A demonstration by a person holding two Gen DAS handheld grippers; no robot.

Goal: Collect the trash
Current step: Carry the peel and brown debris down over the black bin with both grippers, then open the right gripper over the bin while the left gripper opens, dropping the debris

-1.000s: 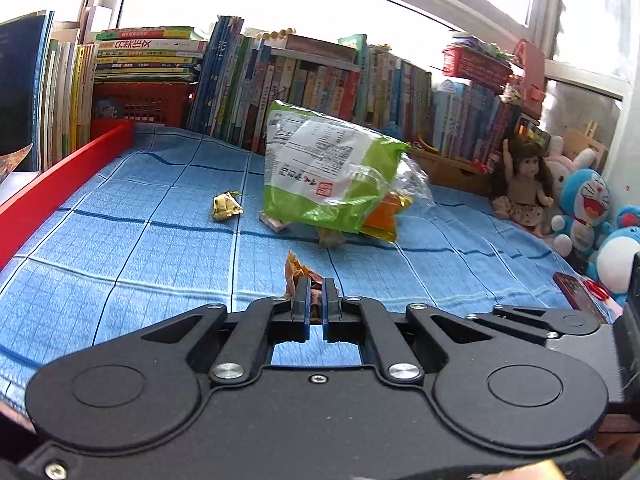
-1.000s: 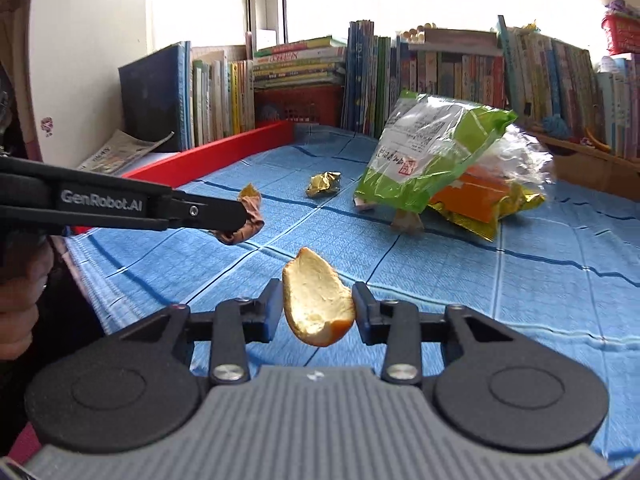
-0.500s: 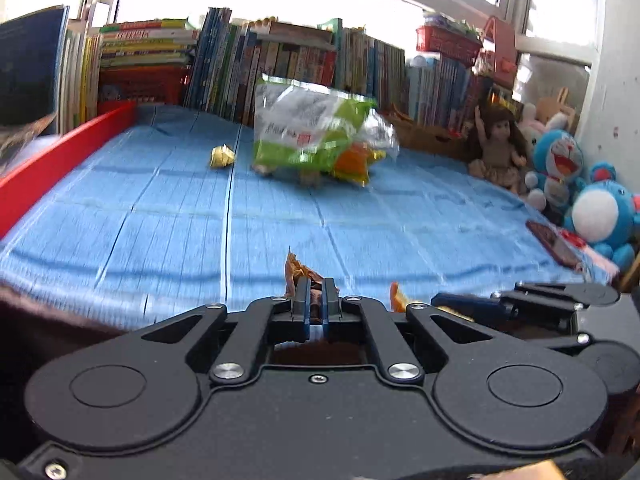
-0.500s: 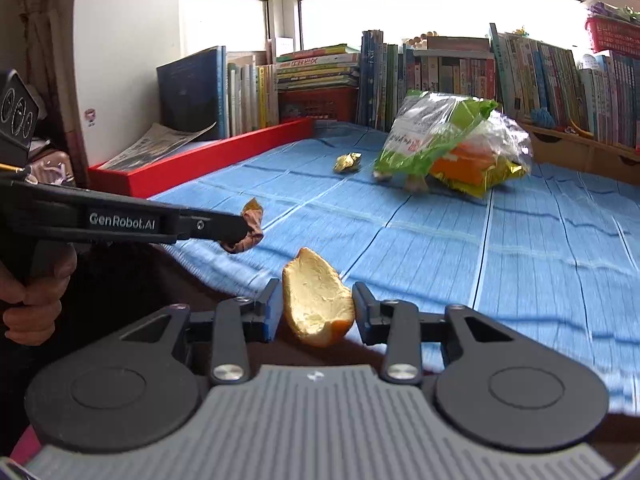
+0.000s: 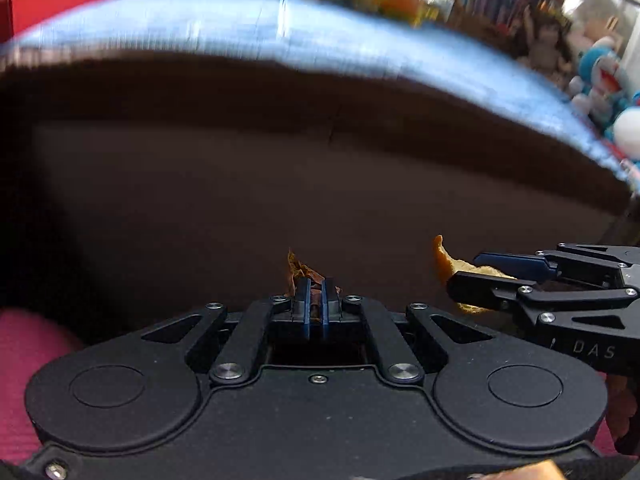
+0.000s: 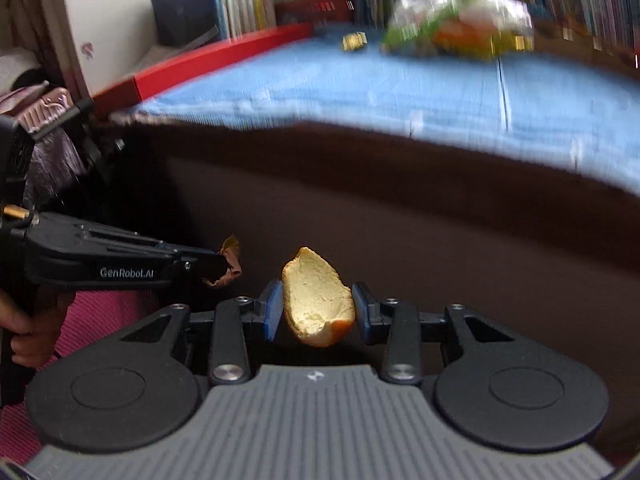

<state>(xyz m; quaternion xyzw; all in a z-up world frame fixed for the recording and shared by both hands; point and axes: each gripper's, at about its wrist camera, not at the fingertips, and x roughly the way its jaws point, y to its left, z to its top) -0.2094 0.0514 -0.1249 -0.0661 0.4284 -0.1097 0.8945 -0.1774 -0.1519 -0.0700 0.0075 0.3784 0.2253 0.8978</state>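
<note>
The blue mat [image 6: 360, 84] fills the upper part of both views, its dark brown front [image 6: 400, 208] below. At the back – blurred – stand books [image 6: 248, 4] and a green bag [image 6: 452, 28]. The left gripper [image 5: 315, 298] is fully closed on a brown wrapper [image 5: 298, 270]. The right gripper [image 6: 318, 308] – partly open – clamps an orange peel [image 6: 316, 300].

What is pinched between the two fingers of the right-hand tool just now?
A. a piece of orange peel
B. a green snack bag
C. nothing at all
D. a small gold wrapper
A: the right gripper is closed on a curved piece of orange peel, its pale inside facing the camera.
</note>
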